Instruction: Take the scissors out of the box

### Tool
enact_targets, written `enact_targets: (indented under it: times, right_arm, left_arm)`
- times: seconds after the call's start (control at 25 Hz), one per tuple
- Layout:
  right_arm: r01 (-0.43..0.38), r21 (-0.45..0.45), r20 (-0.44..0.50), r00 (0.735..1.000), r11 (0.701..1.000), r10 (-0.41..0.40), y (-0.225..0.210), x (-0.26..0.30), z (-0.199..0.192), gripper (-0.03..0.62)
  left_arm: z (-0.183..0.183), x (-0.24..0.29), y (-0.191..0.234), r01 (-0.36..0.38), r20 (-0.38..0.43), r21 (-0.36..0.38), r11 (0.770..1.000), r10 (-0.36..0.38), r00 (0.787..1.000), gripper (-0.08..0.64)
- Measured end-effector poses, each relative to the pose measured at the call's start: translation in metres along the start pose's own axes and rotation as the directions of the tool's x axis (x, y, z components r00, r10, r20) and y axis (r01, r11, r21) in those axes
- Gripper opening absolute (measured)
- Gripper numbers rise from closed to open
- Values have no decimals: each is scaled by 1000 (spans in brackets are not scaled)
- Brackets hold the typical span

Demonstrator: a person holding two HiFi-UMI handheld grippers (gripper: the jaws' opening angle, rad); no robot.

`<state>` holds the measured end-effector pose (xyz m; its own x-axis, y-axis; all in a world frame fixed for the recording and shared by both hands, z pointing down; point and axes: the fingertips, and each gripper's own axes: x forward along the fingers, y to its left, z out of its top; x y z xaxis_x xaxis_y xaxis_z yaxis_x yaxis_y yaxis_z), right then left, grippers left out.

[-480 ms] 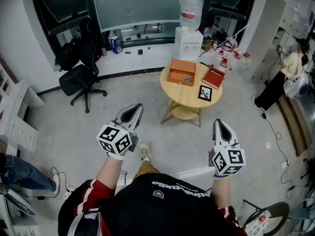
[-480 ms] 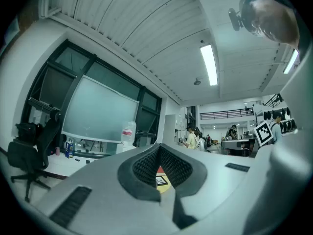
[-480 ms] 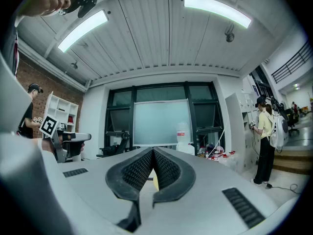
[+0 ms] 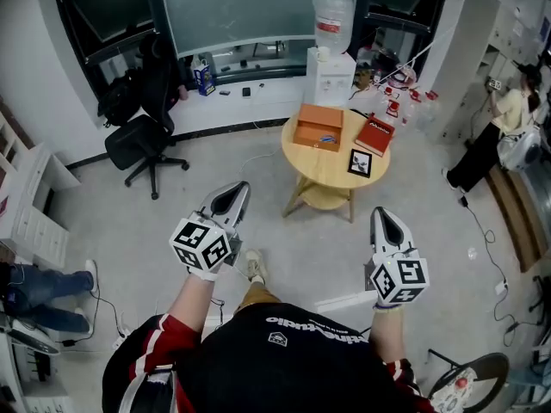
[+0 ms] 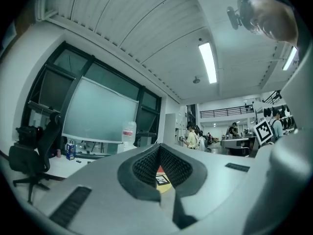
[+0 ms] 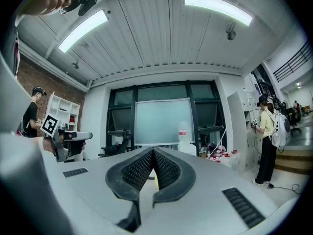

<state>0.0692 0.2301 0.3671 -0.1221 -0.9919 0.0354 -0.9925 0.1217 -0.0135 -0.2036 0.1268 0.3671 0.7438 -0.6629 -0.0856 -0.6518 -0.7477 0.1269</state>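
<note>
The open orange box (image 4: 318,127) sits at 11 o'clock on the round counter (image 4: 331,177), with the scissors (image 4: 326,138) lying inside it. A red panel (image 4: 374,134) lies at 2 o'clock and a marker card (image 4: 359,163) at 4. Across the floor (image 4: 310,239), well apart from the counter, the left claw (image 4: 234,192) and the right claw (image 4: 381,218) are both closed, tips together, and hold nothing.

Scissors (image 4: 327,138) in open orange box (image 4: 303,131)

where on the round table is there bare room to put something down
On the table the near-left part is bare, bordered by the box behind and the card to the right. The far half is crowded: box and red item side by side.
</note>
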Motion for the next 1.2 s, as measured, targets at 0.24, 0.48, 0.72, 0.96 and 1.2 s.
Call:
enact_targets:
  times: [0.24, 0.48, 0.72, 0.96, 1.2]
  right_arm:
    - [-14, -3, -18, 1000, 1000, 14, 2, 4, -3, 26]
    - [-26, -2, -18, 999, 1000, 26, 1, 7, -5, 26]
    - [-42, 31, -6, 999, 999, 42, -4, 9, 0, 26]
    - [-53, 35, -10, 999, 998, 53, -4, 9, -5, 26]
    - [-52, 41, -14, 999, 998, 53, -8, 11, -4, 26]
  left_arm:
    - [-3, 4, 2, 4, -5, -8, 1000, -4, 1000, 15]
    - [-7, 13, -2, 19, -8, -6, 1000, -19, 1000, 15]
    - [-5, 21, -5, 28, -14, -3, 1000, -28, 1000, 15]
    - [-12, 23, -7, 26, -18, -9, 1000, -26, 1000, 15]
    - [-13, 26, -6, 23, -24, -13, 1000, -23, 999, 15]
